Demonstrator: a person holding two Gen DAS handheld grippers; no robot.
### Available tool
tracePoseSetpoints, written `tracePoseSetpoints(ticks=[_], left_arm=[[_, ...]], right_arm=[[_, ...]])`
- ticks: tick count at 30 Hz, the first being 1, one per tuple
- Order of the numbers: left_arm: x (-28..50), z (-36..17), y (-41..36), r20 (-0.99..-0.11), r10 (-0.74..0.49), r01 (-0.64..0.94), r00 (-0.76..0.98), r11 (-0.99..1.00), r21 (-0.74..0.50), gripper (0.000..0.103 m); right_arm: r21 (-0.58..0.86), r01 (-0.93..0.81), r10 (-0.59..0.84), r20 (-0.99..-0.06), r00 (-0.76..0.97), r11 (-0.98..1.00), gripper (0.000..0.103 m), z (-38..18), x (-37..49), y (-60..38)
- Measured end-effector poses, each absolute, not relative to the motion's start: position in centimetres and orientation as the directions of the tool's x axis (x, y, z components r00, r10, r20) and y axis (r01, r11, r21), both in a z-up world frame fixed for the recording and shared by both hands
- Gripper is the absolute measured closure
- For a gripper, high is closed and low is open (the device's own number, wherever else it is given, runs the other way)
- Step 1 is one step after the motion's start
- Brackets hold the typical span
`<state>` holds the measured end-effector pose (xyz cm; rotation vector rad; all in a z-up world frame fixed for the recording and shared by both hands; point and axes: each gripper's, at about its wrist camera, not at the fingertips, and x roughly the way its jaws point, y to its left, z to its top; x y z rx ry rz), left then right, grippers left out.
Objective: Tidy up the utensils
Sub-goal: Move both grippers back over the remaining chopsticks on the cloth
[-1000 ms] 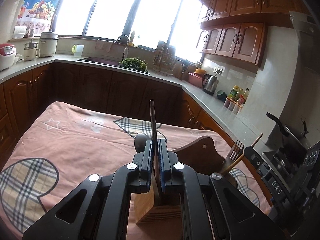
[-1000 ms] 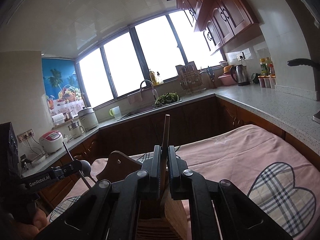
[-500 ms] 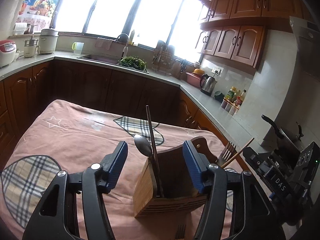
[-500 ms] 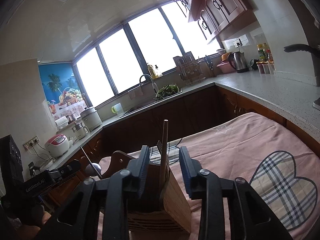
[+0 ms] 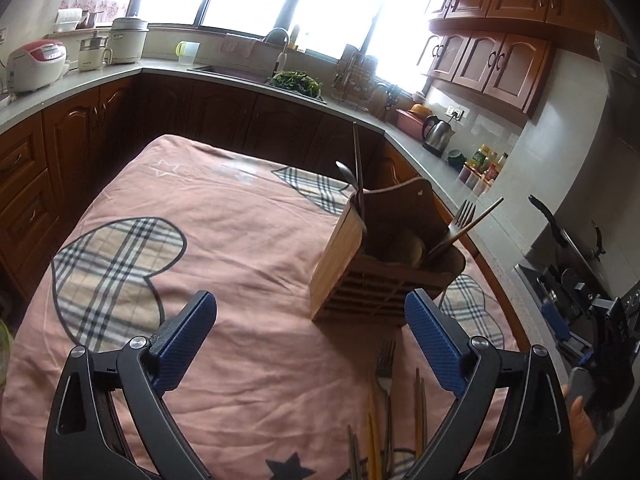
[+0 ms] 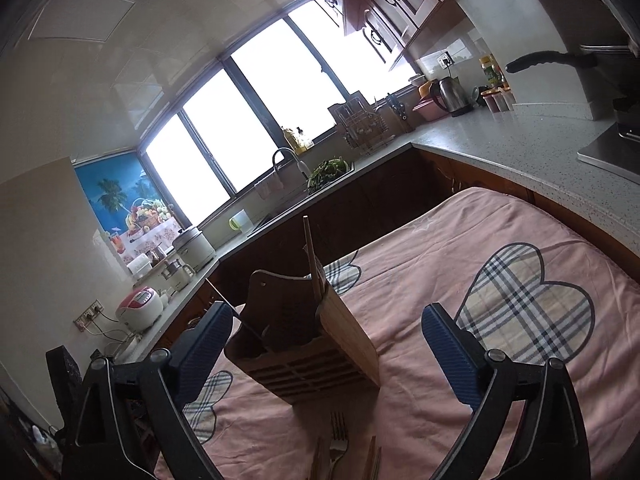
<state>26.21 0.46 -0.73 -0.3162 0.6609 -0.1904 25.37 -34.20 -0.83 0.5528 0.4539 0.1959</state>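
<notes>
both jaws were opening wide, nothing between them; the left gripper [image 5: 308, 340] and right gripper [image 6: 326, 356] stood back from the wooden holder [image 5: 378, 264] on the pink cloth [image 5: 240, 248]; the loose fork [image 5: 385, 364] and chopsticks [image 5: 419, 412] lay lengthwise below the left gripper, the nearer one.

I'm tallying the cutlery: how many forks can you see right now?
2. One fork stands tines-up in the wooden utensil holder; another fork lies on the pink tablecloth in front of it, among chopsticks. More may be hidden inside the holder or below the frame.
</notes>
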Motion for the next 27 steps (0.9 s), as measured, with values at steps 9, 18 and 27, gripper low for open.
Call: tracePoseSetpoints(ticks=[9,18,27], left_arm=[[20.9,-3.3,0.9,-0.649,-0.272,0.06,0.71,0.942,-0.329,0.006],[17.4,-5.9,-0.4,-0.695,-0.252,0.076,0.673,0.959,-0.273,0.006],[16.5,-7.7,-2.7,-0.735,-0.233,0.107,0.637,0.971,-0.215,0.006]], right_arm=[[0.482,-0.043,0.294,-0.46,0.838,0.875,0.006,-2.0,19.8,-32.9],[0.403,-0.057,0.285,-0.531,0.798,0.913,0.006,-4.1,15.7,-31.1],[0.36,-0.041,0.26,-0.586,0.767,0.932,0.008,-6.1,14.1,-30.6]])
